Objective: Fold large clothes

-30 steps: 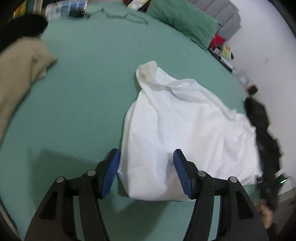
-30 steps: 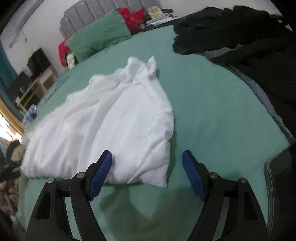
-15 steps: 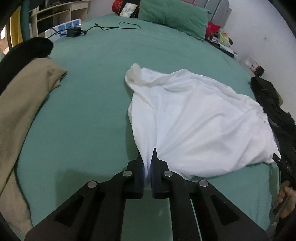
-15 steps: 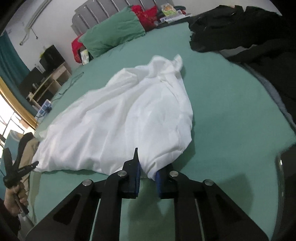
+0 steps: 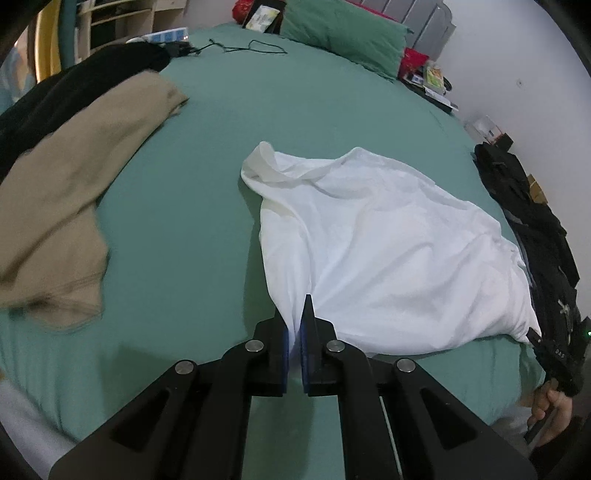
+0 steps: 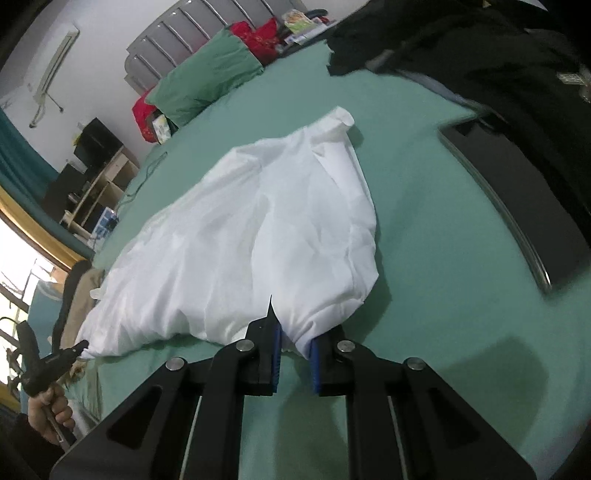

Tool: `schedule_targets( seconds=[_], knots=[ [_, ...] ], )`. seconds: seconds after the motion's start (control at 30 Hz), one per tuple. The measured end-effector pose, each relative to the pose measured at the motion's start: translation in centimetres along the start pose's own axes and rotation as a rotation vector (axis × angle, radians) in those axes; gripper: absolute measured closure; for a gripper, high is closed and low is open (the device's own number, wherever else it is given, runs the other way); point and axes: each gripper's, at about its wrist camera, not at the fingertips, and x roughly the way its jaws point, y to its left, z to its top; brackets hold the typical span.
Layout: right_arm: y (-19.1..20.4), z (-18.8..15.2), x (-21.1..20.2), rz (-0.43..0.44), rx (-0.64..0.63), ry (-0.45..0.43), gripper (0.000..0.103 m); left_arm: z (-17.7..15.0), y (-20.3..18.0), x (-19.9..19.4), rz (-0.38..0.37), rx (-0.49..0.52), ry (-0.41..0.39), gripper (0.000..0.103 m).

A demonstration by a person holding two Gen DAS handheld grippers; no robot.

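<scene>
A large white garment [image 5: 369,240] lies crumpled on the green bed sheet [image 5: 177,240]. My left gripper [image 5: 294,326] is shut on its near left corner, and the cloth runs taut out of the blue pads. In the right wrist view the same white garment [image 6: 258,229] spreads away from my right gripper [image 6: 293,341], which is shut on a bunched near corner. Each view catches the other gripper at its edge: the right gripper [image 5: 532,338] pinching the far hem, and the left gripper [image 6: 79,347] with a hand [image 6: 48,402] under it.
A tan garment [image 5: 74,177] and black clothes [image 5: 74,85] lie on the left of the bed. More black clothes [image 5: 535,229] are piled on the right. A green pillow [image 5: 343,33] and a cable [image 5: 251,46] are at the head end. A dark flat device [image 6: 517,206] lies right of the garment.
Both grippers went from open around the garment's near edge to shut on its corners. They then drew back, pulling the cloth with them and stretching the hem between them.
</scene>
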Motion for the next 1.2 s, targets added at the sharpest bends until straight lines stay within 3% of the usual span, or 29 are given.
schedule_targets(
  seconds=[0.13, 0.27, 0.33, 0.4, 0.5, 0.63, 0.73, 0.9, 1.03, 1.13, 1.2],
  knots=[
    [-0.4, -1.3, -1.9, -0.027, 0.014, -0.029, 0.091, -2.9, 1.6, -1.6, -0.018, -0.054, -0.001, 0.097],
    [-0.3, -1.4, -2.6, -0.049, 0.018, -0.025, 0.090, -3.7, 2.0, -2.0, -0.019, -0.059, -0.002, 0.097],
    [-0.4, -1.1, -2.5, -0.082, 0.021, -0.026, 0.085, -3.1, 2.1, -1.5, -0.018, -0.066, 0.017, 0.096],
    [-0.7, -0.7, -2.9, -0.157, 0.027, -0.053, 0.072, -2.5, 2.0, -1.3, -0.034, -0.071, 0.043, 0.095],
    [-1.6, 0.1, -4.6, -0.243, 0.045, -0.149, 0.051, -2.0, 2.2, -2.1, -0.004, -0.017, 0.028, 0.079],
    [-1.9, 1.5, -6.4, -0.315, 0.042, -0.268, 0.050, -0.7, 1.3, -3.8, 0.028, 0.050, -0.041, 0.077],
    [-1.2, 3.0, -5.3, -0.275, -0.006, -0.263, 0.050, 0.5, -0.2, -4.0, 0.009, 0.114, -0.068, 0.076],
    [2.0, 6.8, -1.0, -0.098, -0.191, -0.195, 0.049, 2.3, -1.8, -0.1, -0.042, 0.126, 0.023, 0.075],
    [4.3, 9.3, 4.7, 0.037, -0.311, -0.042, 0.049, 4.6, -2.7, 4.6, 0.050, 0.131, 0.116, 0.075],
    [5.4, 10.1, 7.1, 0.021, -0.398, -0.020, 0.049, 6.6, -3.3, 6.8, 0.093, 0.160, 0.117, 0.075],
    [5.8, 10.7, 9.7, 0.006, -0.442, 0.067, 0.049, 8.0, -3.1, 7.9, 0.120, 0.157, 0.114, 0.075]
  ],
)
